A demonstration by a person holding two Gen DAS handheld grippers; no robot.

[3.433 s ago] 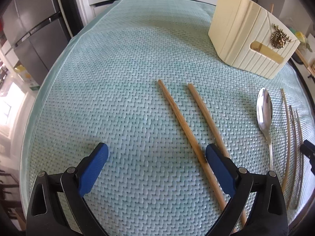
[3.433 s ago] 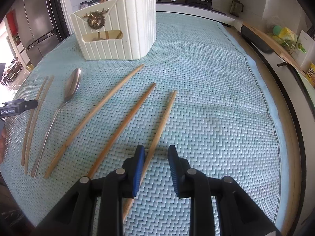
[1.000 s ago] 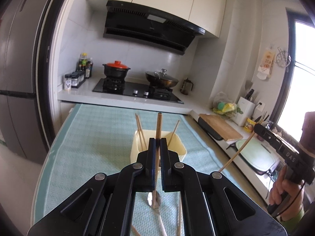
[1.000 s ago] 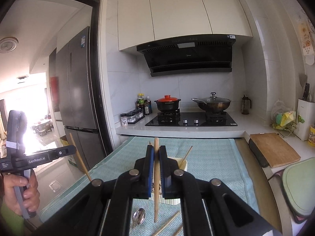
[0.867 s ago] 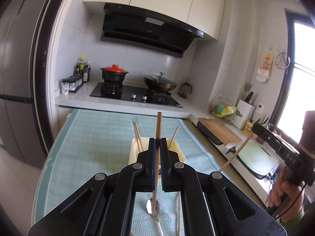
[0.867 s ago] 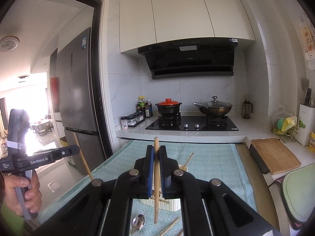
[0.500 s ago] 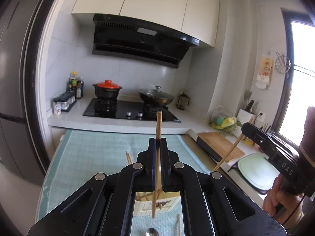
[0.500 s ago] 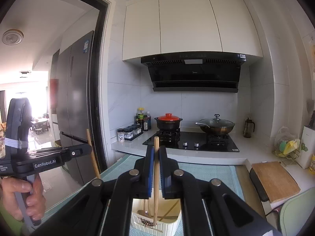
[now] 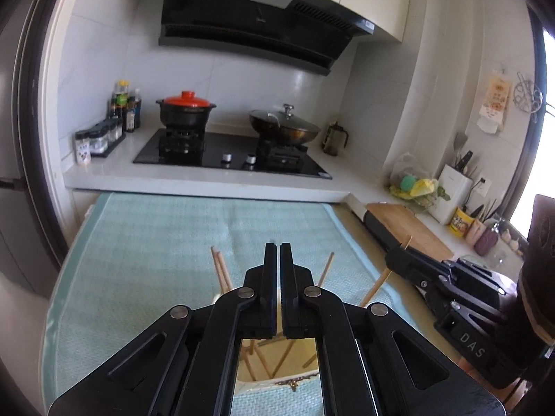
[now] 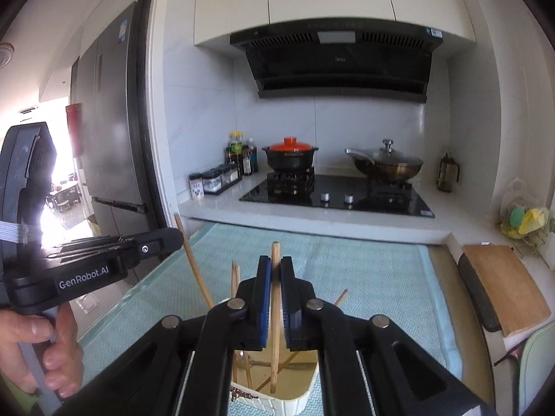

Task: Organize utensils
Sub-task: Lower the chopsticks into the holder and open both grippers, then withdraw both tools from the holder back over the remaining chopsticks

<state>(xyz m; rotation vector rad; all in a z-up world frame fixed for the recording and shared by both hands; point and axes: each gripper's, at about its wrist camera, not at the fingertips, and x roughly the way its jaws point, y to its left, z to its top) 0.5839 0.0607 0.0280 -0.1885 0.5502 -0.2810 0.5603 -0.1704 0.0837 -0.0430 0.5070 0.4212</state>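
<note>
My left gripper (image 9: 276,247) hangs over the cream utensil holder (image 9: 277,379); its jaws stand almost together and no chopstick shows between them. Several wooden chopsticks (image 9: 219,268) stand in the holder. My right gripper (image 10: 275,260) is shut on a wooden chopstick (image 10: 275,312), held upright with its lower end inside the holder (image 10: 298,398). The right gripper also shows in the left wrist view (image 9: 399,260), and the left gripper in the right wrist view (image 10: 173,239), where a chopstick (image 10: 194,267) pokes up past its tip.
The holder stands on a teal woven mat (image 9: 156,242) over the table. Behind is the stove counter with a red-lidded pot (image 9: 185,109) and a lidded wok (image 9: 282,126). A wooden cutting board (image 10: 503,291) lies at the right; a fridge (image 10: 111,138) stands at the left.
Both grippers have come down over the holder. The chopstick that stood between my left jaws is gone from them. My right chopstick's lower end has sunk into the holder.
</note>
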